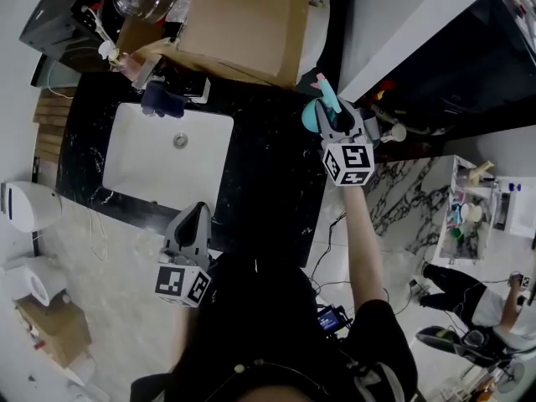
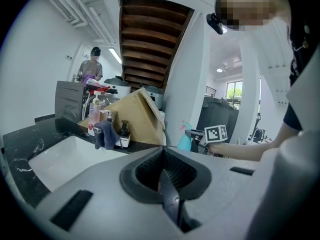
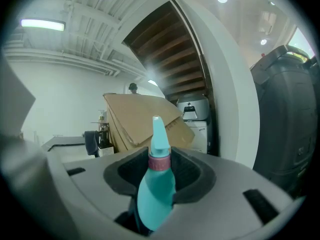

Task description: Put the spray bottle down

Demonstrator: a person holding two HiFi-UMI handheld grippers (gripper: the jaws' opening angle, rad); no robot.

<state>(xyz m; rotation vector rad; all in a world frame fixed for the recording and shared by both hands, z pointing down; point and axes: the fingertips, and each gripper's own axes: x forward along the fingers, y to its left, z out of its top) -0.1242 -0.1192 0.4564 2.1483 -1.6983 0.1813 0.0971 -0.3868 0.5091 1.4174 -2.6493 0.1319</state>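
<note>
A teal spray bottle (image 1: 316, 109) with a pink collar and pale nozzle (image 3: 156, 179) stands upright between the jaws of my right gripper (image 1: 332, 122), which is shut on its body. It sits at the far right end of the black marble counter (image 1: 268, 199), beside a white wall. Whether its base touches the counter is hidden. From the left gripper view the bottle (image 2: 184, 139) shows small, far right over the counter. My left gripper (image 1: 198, 214) hovers at the counter's near edge by the sink, its fingers (image 2: 169, 196) pressed together with nothing between them.
A white sink basin (image 1: 167, 162) is set in the counter's left half. Behind it lean a large cardboard box (image 1: 243, 19), a dark cloth (image 1: 161, 100) and small bottles. A toilet (image 1: 25, 203) stands on the left. A person (image 1: 469, 296) is on the floor at lower right.
</note>
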